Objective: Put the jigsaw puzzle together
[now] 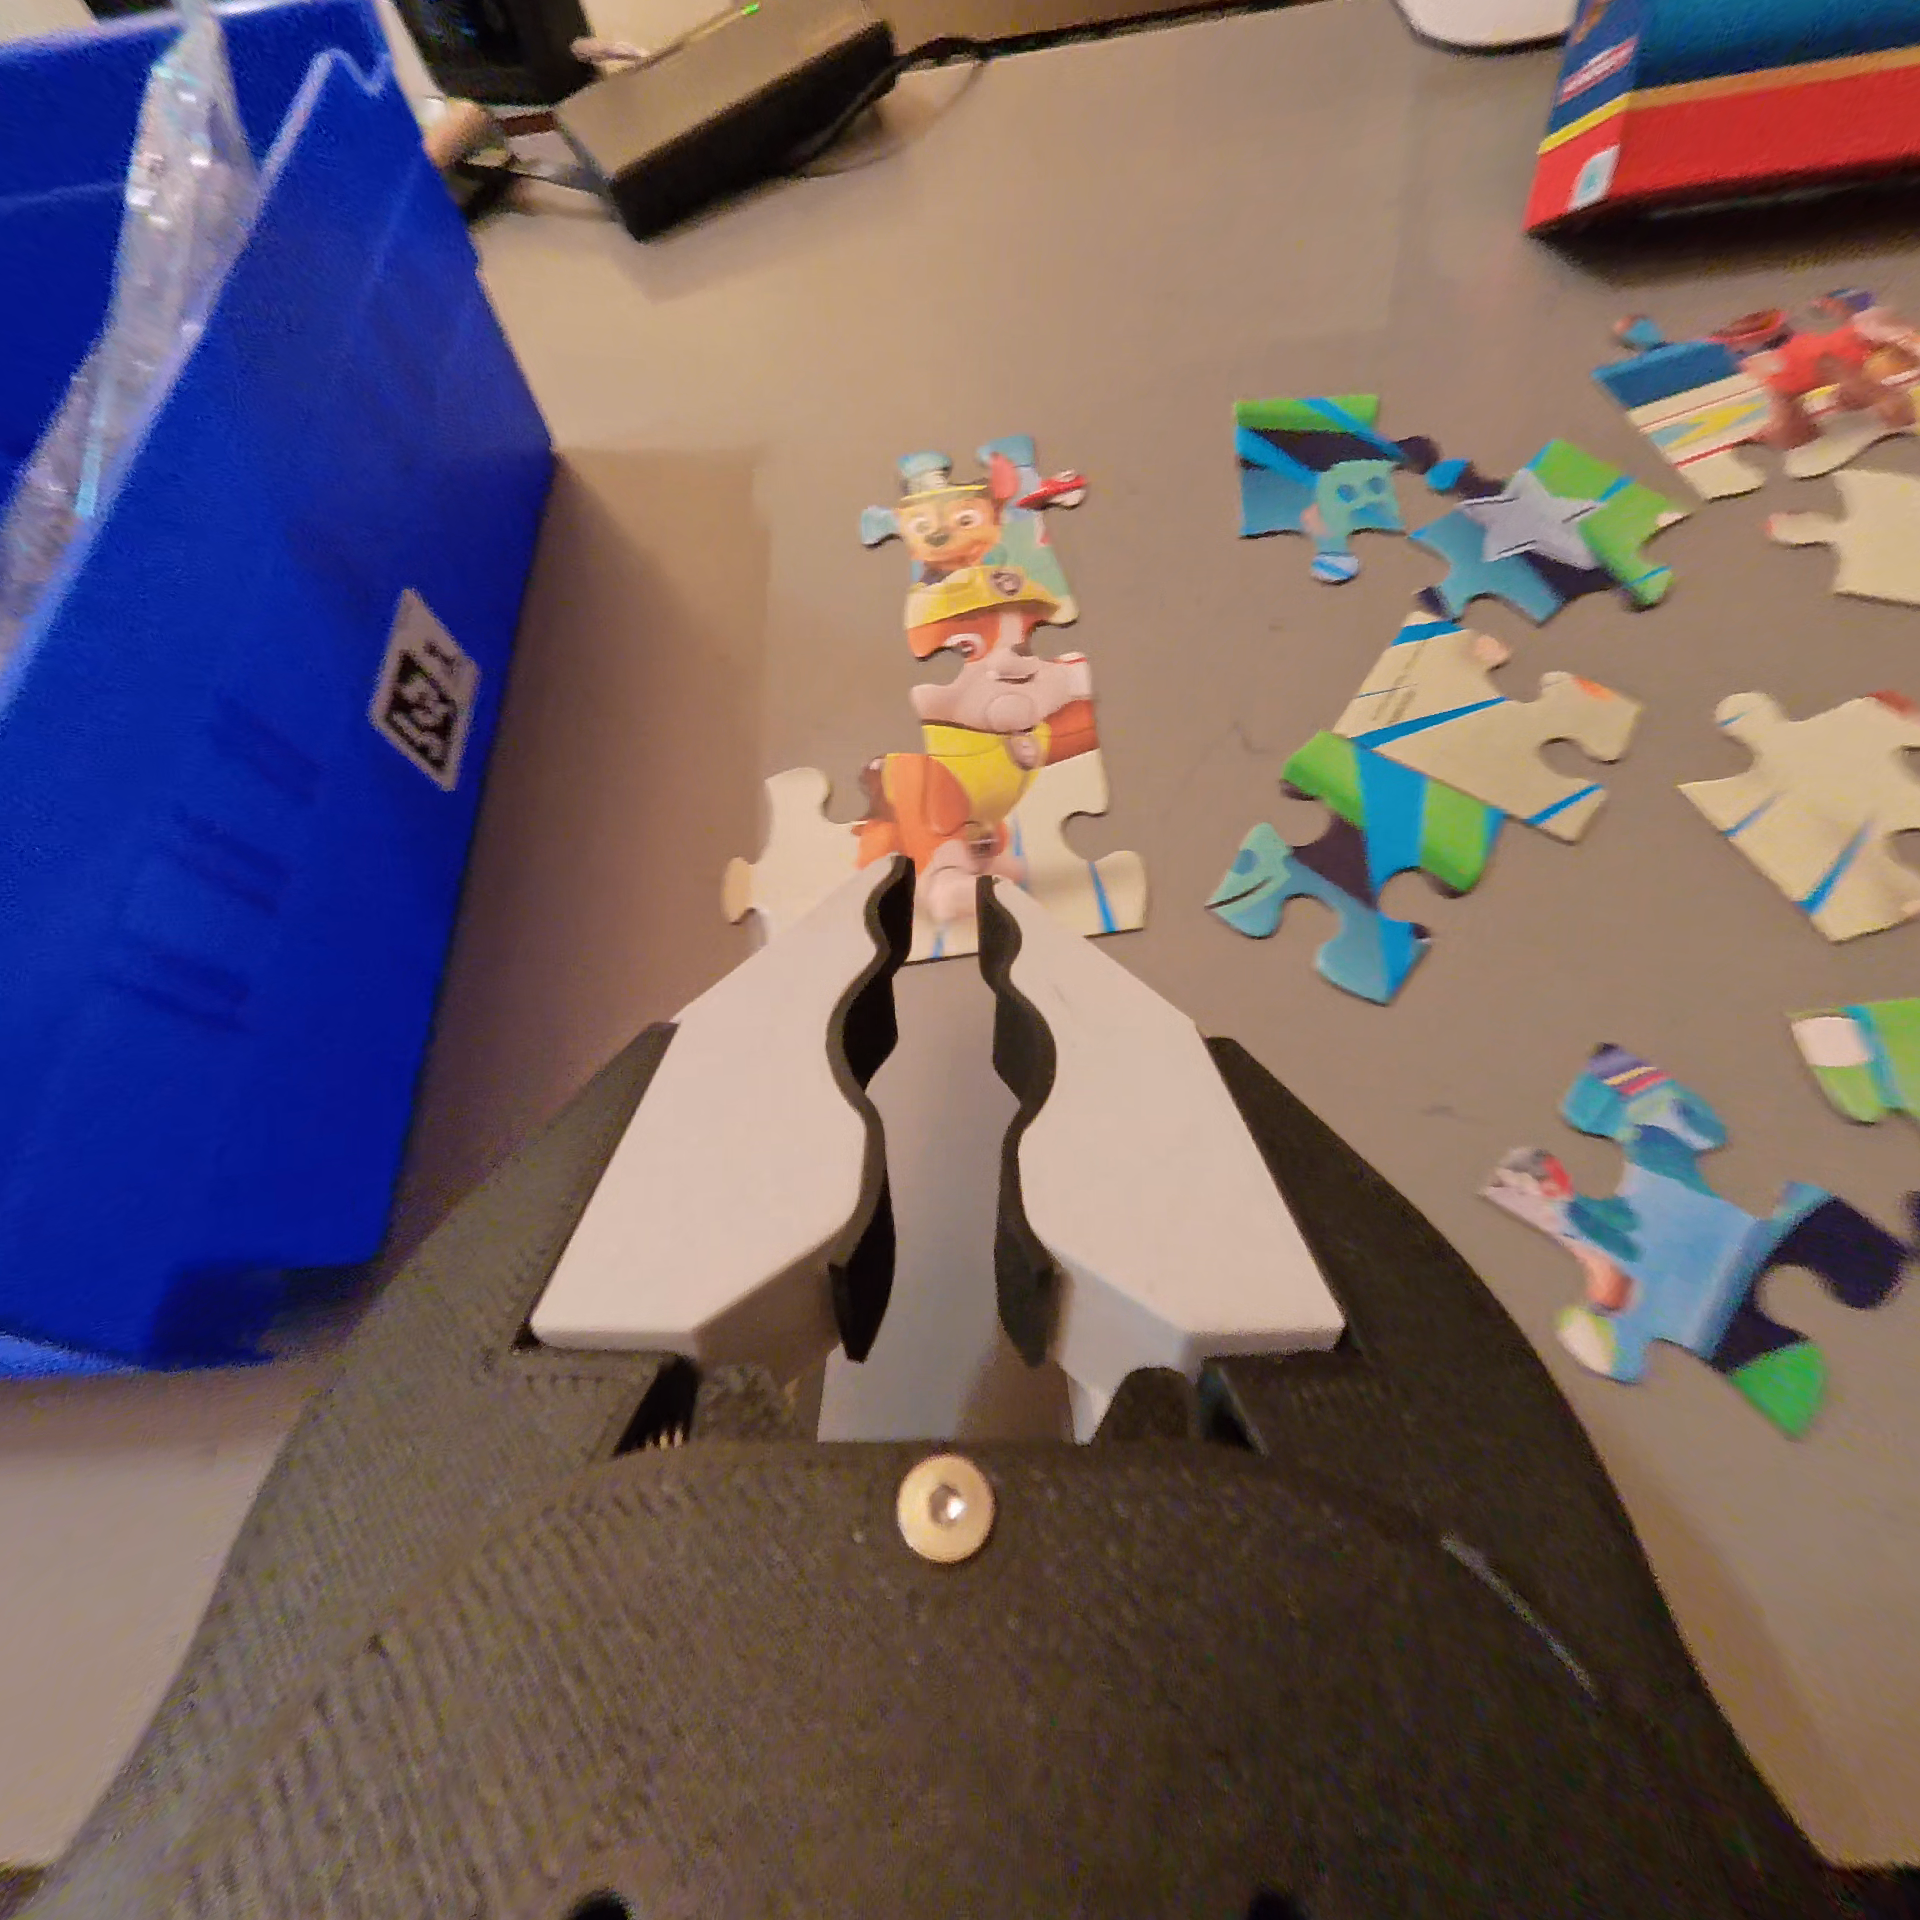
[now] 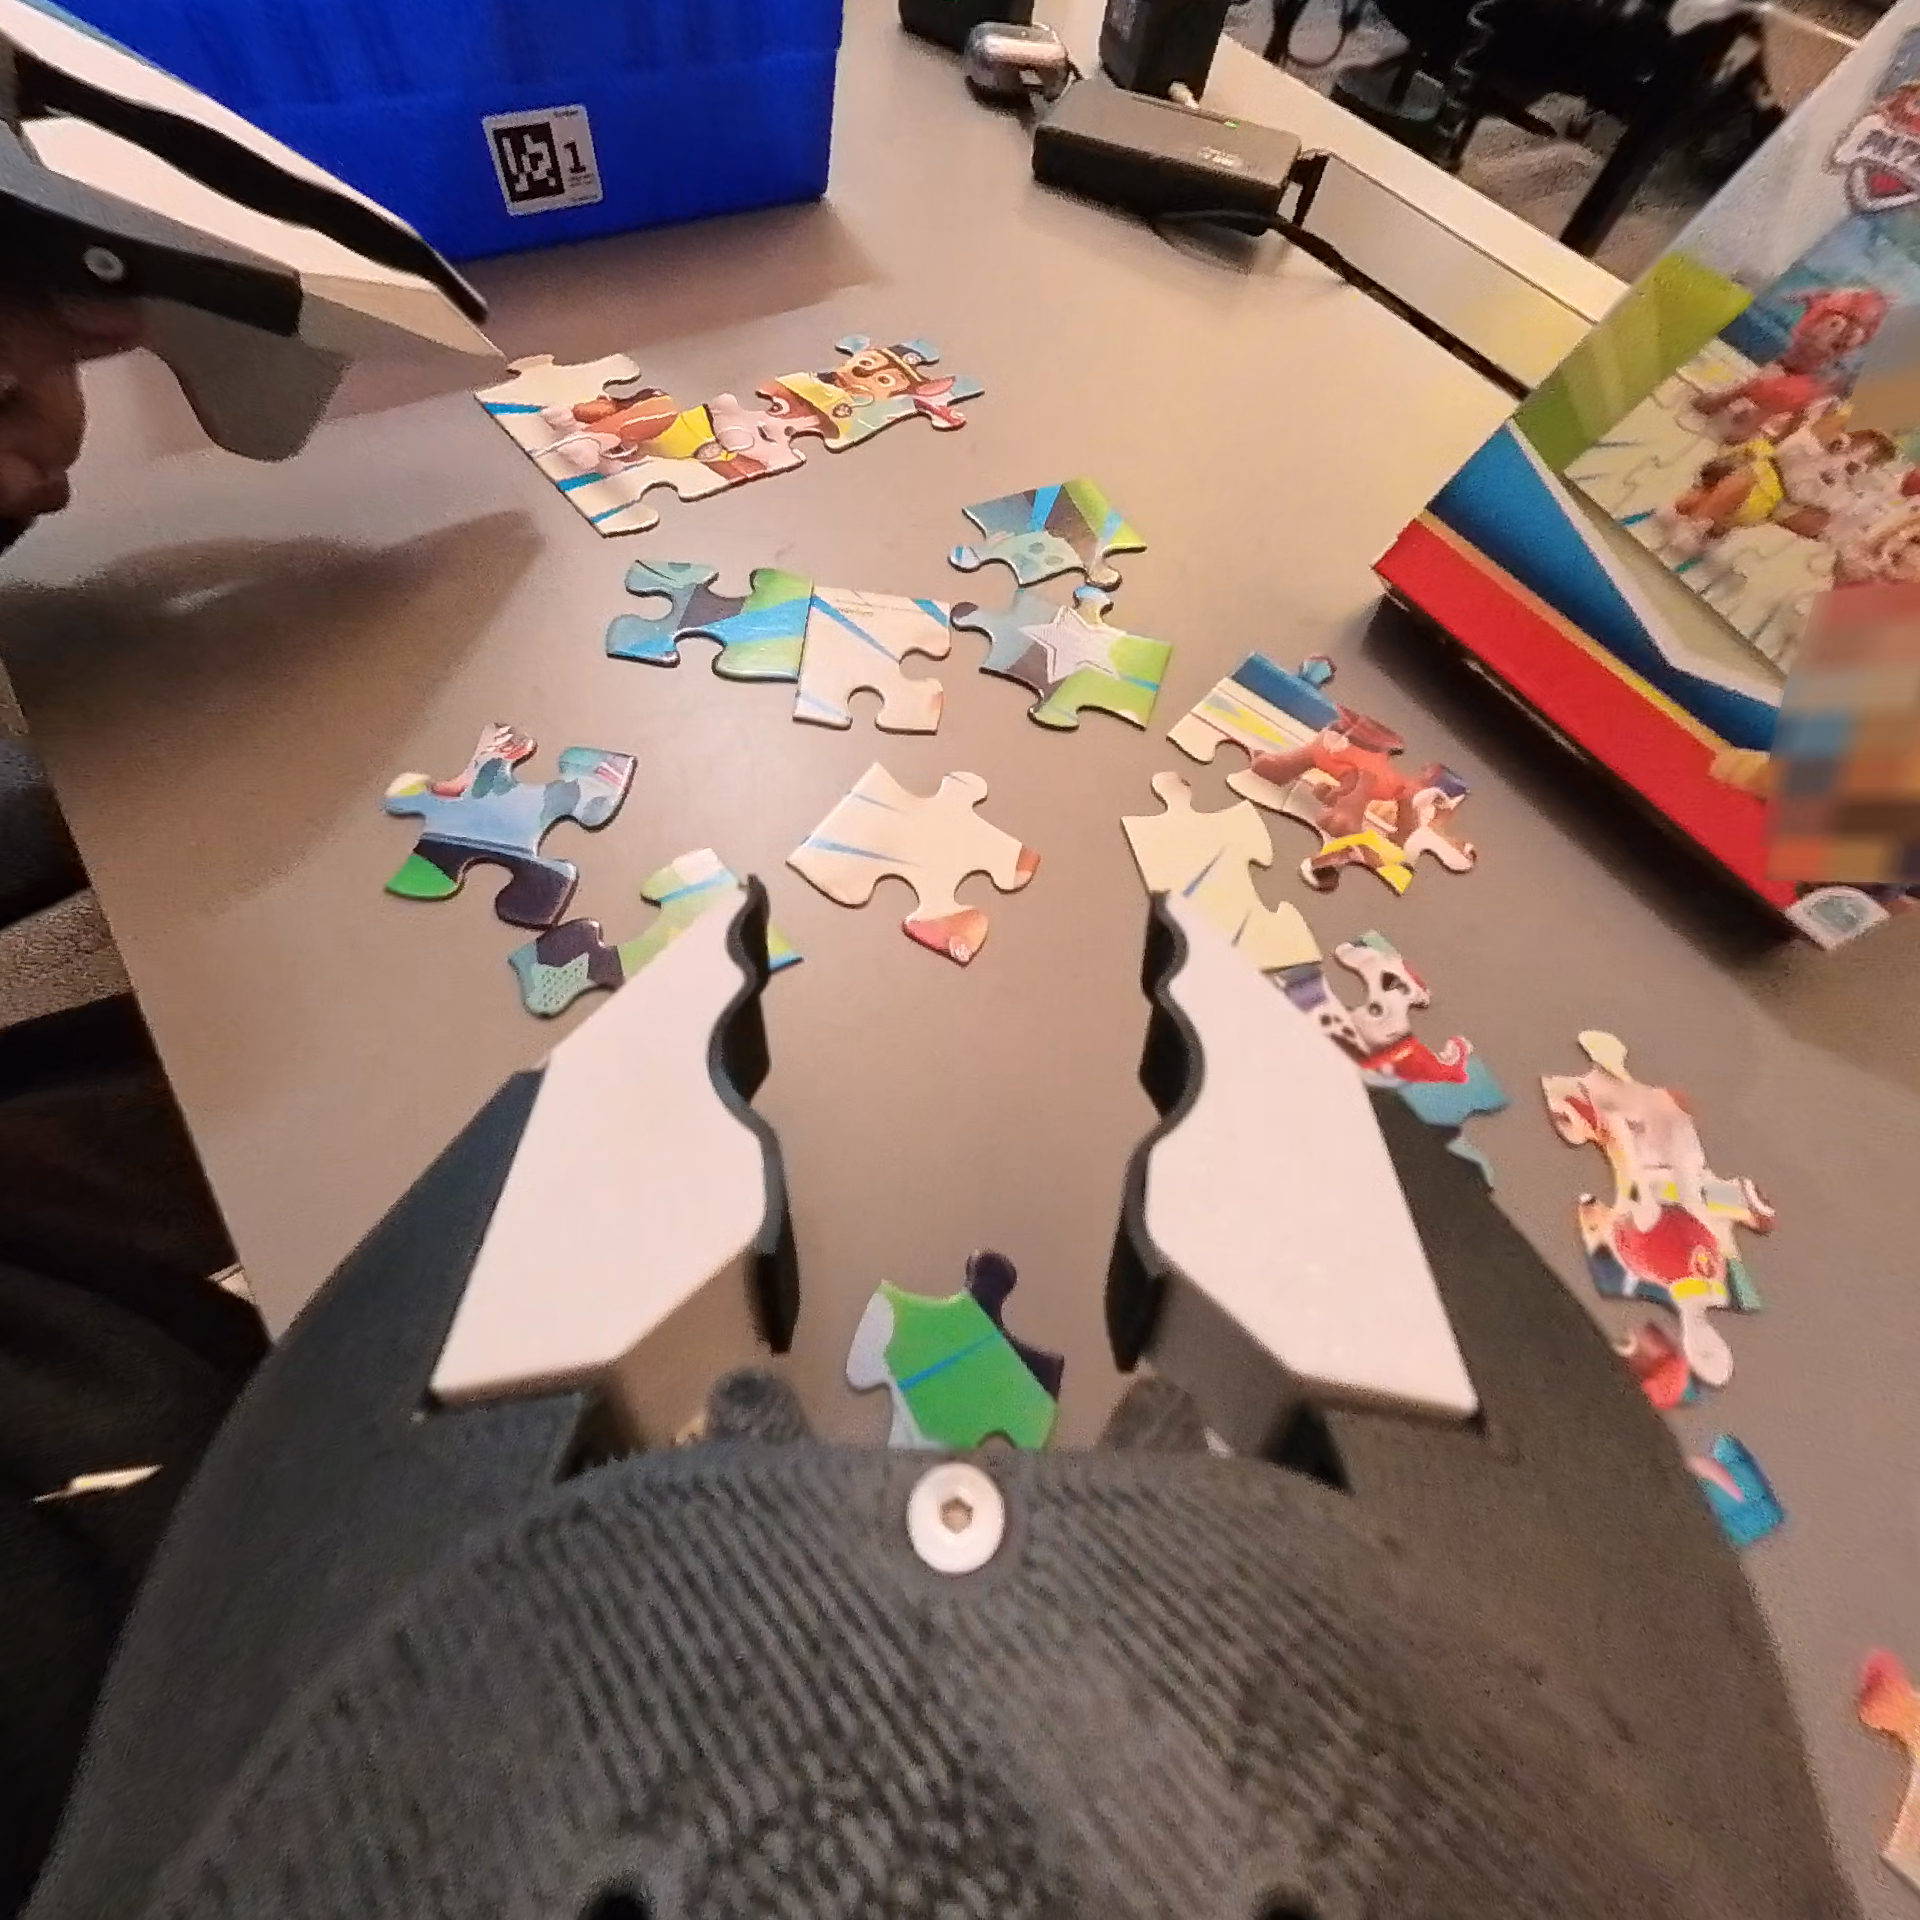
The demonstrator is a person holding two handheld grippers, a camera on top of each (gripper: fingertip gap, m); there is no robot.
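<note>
Writing shows only on the blue plastic bin's (image 2: 644, 94) white coded sticker (image 2: 541, 159) and the cardboard puzzle box (image 2: 1714, 582). The left gripper (image 1: 945, 883), jaws narrow, seemingly empty, hovers at the joined cartoon-dog puzzle strip (image 1: 997, 665); the right gripper (image 2: 956, 914) gapes above loose pieces on the grey tabletop (image 2: 935, 1091).

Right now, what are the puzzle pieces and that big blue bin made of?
The puzzle pieces look like thin printed cardboard: flat, glossy picture tops, pale edges. The blue bin seems to be corrugated plastic sheet: faint ribbing and a smooth, even colour, though blur leaves that open.
</note>
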